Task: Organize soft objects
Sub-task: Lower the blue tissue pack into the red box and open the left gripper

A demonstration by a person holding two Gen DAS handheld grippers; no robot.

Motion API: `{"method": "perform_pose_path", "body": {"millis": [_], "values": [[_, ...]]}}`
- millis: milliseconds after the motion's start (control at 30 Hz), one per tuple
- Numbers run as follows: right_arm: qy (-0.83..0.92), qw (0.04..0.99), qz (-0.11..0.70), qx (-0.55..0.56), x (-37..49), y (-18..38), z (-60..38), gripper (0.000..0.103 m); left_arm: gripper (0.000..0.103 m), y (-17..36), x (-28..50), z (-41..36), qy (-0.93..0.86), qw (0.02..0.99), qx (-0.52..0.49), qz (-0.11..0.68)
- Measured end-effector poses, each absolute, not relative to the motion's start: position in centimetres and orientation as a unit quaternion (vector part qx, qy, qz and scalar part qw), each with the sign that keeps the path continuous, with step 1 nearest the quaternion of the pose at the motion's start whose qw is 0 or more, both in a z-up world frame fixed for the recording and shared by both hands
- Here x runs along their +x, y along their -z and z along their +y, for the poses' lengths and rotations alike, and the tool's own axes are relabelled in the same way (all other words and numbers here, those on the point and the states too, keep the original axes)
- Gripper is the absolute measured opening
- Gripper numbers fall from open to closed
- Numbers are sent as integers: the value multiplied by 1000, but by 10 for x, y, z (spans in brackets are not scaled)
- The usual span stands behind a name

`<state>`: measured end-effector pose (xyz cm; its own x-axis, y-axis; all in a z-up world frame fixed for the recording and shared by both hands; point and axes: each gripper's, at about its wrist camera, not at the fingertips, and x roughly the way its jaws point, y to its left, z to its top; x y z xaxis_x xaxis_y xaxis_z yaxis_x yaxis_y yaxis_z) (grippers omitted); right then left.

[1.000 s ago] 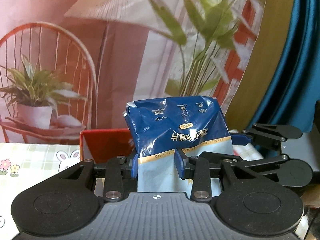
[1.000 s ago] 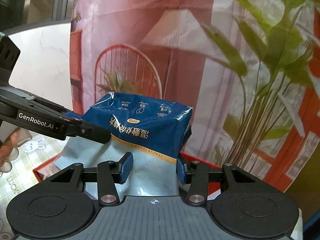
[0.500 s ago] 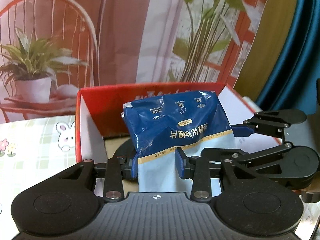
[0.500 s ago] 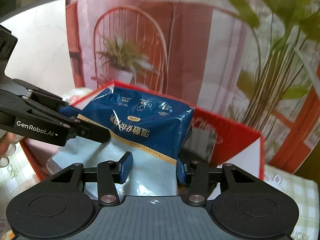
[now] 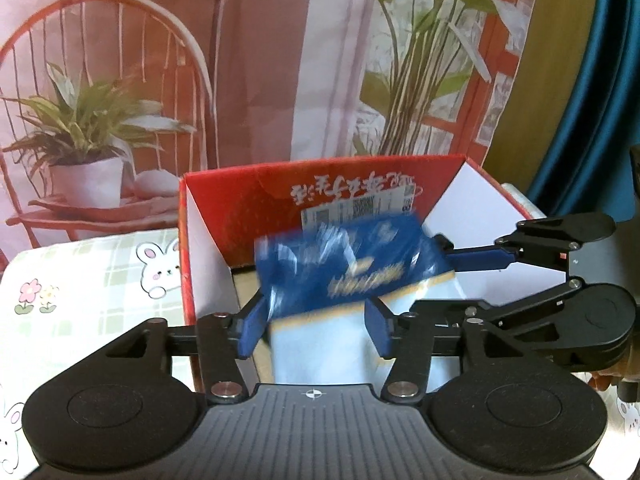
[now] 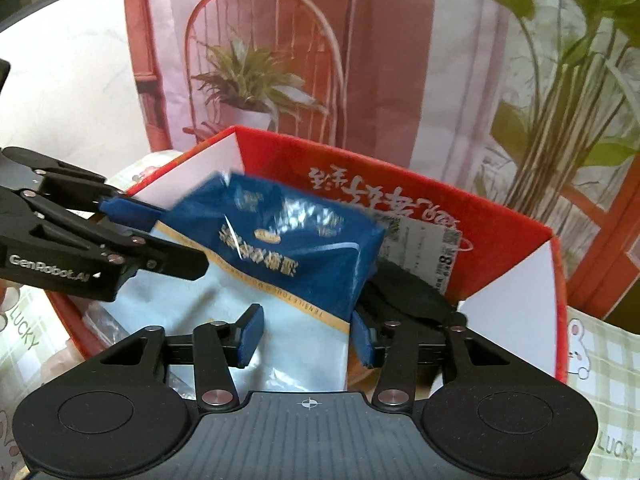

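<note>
A soft pack (image 5: 352,276), dark blue on top and pale below, hangs blurred inside the red cardboard box (image 5: 240,208). My left gripper (image 5: 314,328) straddles its near corner. The jaws are opening, and a small gap shows between the pads and the pack. From the right, my right gripper (image 5: 436,280) reaches in to the pack's other side. In the right wrist view the pack (image 6: 288,240) lies between the jaws of my right gripper (image 6: 306,336), which are also opening and clear of it. My left gripper (image 6: 180,240) enters from the left, over the box (image 6: 500,216).
The box stands on a checked tablecloth (image 5: 100,280) printed with rabbits. A black object (image 6: 400,288) lies inside the box behind the pack. Behind the box hangs a printed backdrop (image 5: 260,80) with a chair and plants, and a teal curtain (image 5: 592,100) is at the right.
Both grippers sank with the pack from above the box down into it. Both sets of jaws have widened, and the pack, sharp before, is now blurred and tilting.
</note>
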<state>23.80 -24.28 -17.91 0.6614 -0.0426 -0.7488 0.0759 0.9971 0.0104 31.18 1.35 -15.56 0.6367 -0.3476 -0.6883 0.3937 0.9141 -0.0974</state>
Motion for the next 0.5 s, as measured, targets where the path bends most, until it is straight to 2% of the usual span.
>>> {"method": "perform_pose_path", "body": {"millis": [100,200,367,433,500], "values": [[43,915,401,16,233,173,-242,63,71,147,306,14,199,909,30,364],[45,920,389,10,223,165,-239,70,80,138,295,16,197,914,34,352],[56,931,361,3,198,150,-232,88,95,125,271,22,192,924,33,330],[59,935,350,3,186,144,-229,99,98,122,259,25,185,927,28,325],[61,938,342,3,174,139,-225,102,99,120,249,28,180,929,24,323]]}}
